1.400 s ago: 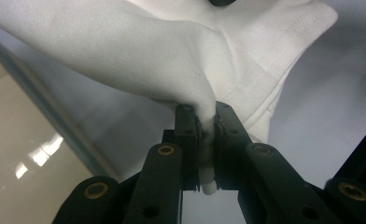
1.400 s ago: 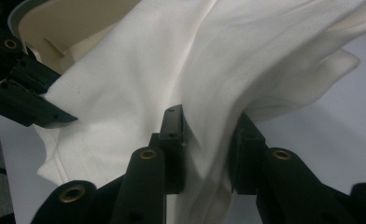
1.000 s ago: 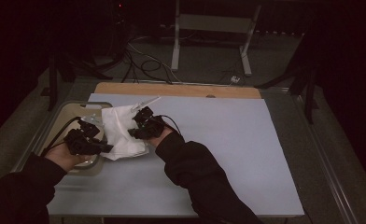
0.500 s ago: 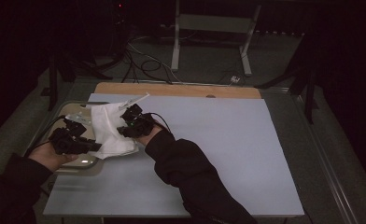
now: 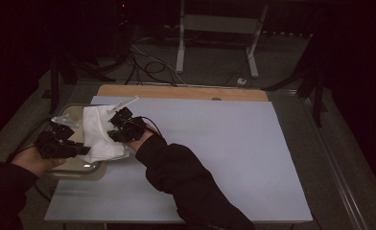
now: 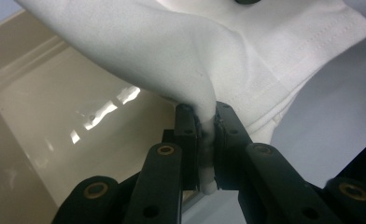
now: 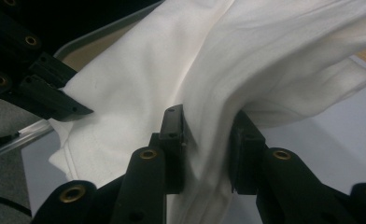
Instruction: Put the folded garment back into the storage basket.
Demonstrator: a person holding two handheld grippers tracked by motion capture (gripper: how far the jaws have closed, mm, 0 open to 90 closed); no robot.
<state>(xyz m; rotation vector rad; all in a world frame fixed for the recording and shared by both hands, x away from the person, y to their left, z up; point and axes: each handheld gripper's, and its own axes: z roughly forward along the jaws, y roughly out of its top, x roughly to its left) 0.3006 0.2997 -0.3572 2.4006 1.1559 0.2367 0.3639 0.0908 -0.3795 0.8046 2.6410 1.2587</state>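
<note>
White cloth (image 5: 99,134) hung over the tray (image 5: 68,114) at the table's (image 5: 215,143) left side, pinched by the left hand-held gripper (image 6: 208,140) and the right hand-held gripper (image 7: 208,140). The left one held only a thin fold, so a hard pull could have made the cloth slip out and drop.

The cloth (image 6: 246,51) is white woven fabric, soft and matt, with a stitched hem along its edge and smooth folds. Under it, the tray (image 6: 64,126) looks like glossy beige plastic, its smooth floor throwing bright reflections. The left tongs (image 6: 208,140) and right tongs (image 7: 208,140), both pinched on the cloth, are matt black plastic with brass-coloured metal rivets at the joints. Beside the tray, the desk (image 5: 215,143) has a pale, smooth, matt top, and a strip of bare light wood (image 5: 176,92) runs along its far edge.
</note>
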